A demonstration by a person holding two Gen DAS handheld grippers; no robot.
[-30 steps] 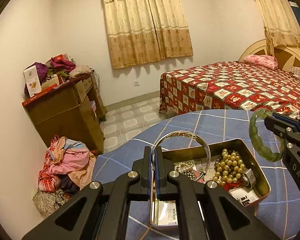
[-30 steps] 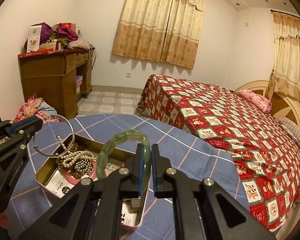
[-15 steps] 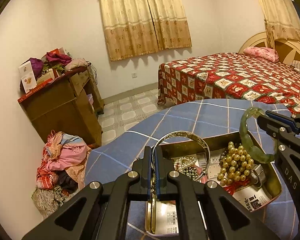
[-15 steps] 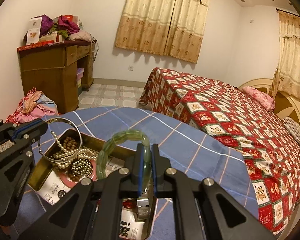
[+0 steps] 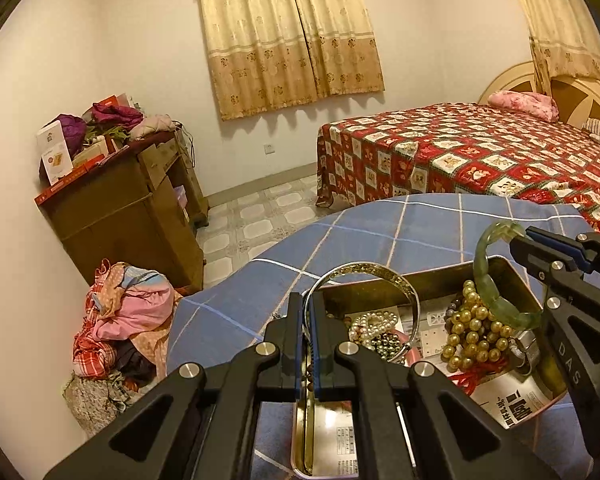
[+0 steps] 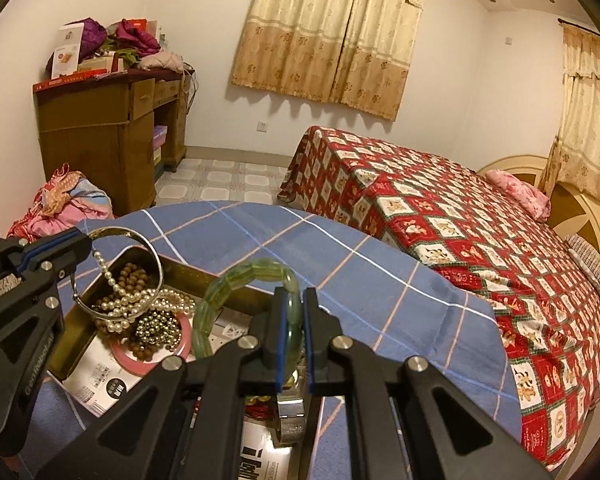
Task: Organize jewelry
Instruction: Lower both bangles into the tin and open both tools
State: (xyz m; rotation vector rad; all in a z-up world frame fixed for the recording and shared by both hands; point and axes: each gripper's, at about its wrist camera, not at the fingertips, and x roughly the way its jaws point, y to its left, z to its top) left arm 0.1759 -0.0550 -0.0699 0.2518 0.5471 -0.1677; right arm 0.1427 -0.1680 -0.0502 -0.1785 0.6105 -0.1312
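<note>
left wrist view: both grippers tilt down over the tin (image 5: pixel 516 276), left gripper (image 5: pixel 309 308) fingers clamping a silver bangle (image 5: pixel 380 272), right gripper (image 6: pixel 296 304) fingers seemingly clamping a green bracelet (image 6: pixel 236 276).

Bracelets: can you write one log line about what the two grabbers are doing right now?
left gripper: shut on silver bangle | right gripper: shut on green bracelet | both over open tin

Both tongs, left (image 5: pixel 309 312) and right (image 6: pixel 291 312), tilted downward, jaws seemingly clamped tight.
</note>
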